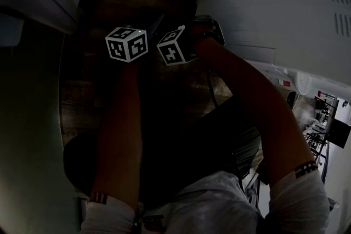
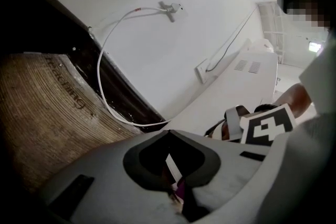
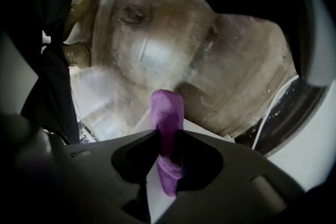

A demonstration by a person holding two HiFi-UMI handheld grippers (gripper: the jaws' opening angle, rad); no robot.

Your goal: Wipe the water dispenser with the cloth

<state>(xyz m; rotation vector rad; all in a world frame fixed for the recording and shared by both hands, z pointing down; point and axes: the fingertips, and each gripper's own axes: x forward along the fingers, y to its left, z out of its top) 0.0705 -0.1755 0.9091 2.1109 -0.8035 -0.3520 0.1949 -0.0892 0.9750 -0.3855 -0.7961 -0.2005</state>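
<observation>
The purple cloth [image 3: 167,111] stands up from between the jaws of my right gripper [image 3: 167,139], which is shut on it, over the wooden floor [image 3: 210,60]. My left gripper [image 2: 171,165] has its jaws together, with a sliver of purple cloth [image 2: 181,190] showing in the slit between them. The white water dispenser [image 1: 285,13] stands to the right of both grippers; its vented side [image 2: 247,81] shows in the left gripper view. In the dark head view only the two marker cubes [image 1: 127,44] [image 1: 174,46] show, close together, and the jaws are hidden.
A white cable [image 2: 105,50] loops down the white wall [image 2: 157,39] to a dark skirting gap. A wall socket [image 2: 203,71] sits beside the dispenser. Wooden floor [image 2: 42,107] lies at the left. The person's legs and shoes [image 3: 79,29] are close by.
</observation>
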